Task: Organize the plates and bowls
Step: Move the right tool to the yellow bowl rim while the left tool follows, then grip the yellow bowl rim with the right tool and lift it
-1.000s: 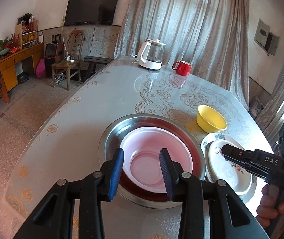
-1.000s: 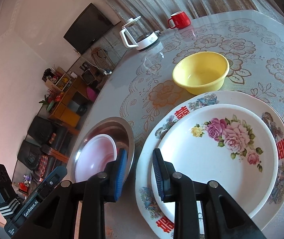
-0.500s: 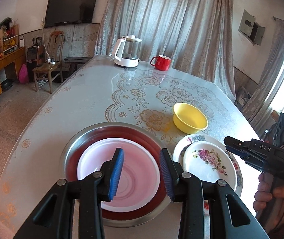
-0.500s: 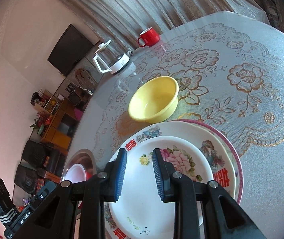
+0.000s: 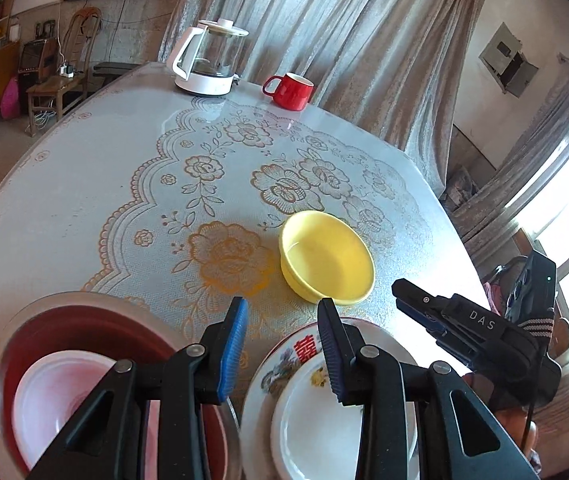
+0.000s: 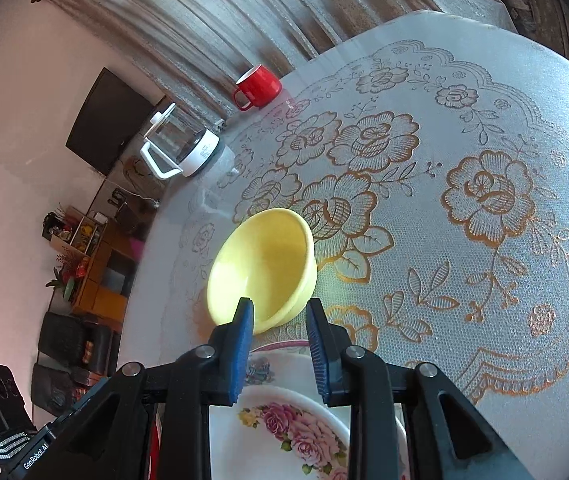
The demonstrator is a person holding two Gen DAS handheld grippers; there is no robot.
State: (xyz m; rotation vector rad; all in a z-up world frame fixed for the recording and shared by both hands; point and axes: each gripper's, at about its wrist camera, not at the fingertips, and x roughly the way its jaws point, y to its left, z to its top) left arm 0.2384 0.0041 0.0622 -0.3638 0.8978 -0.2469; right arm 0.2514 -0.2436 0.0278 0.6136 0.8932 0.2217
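A yellow bowl [image 5: 326, 258] [image 6: 262, 266] stands upright on the lace-patterned table. Just short of its near rim hangs my right gripper [image 6: 279, 306], open, with nothing between the pads; it also shows from the side in the left wrist view [image 5: 400, 298]. A small rose-patterned plate [image 6: 296, 428] [image 5: 308, 420] lies on a larger plate with red characters [image 5: 304, 350]. To the left, a steel basin [image 5: 16, 320] holds a red dish [image 5: 84, 324] and a white bowl [image 5: 56, 392]. My left gripper [image 5: 282, 308] is open and empty over the gap between basin and plates.
A glass kettle with a white base [image 5: 208, 64] [image 6: 180, 144] and a red mug [image 5: 290, 90] [image 6: 258, 86] stand at the far table edge before grey curtains. Bare tablecloth lies beyond and right of the yellow bowl. A wooden chair [image 5: 64, 76] stands off to the left.
Both grippers have travelled toward the yellow bowl: the left left the basin for the gap beside the floral plates, the right went from above the plates to the bowl's near rim. Jaws look unchanged.
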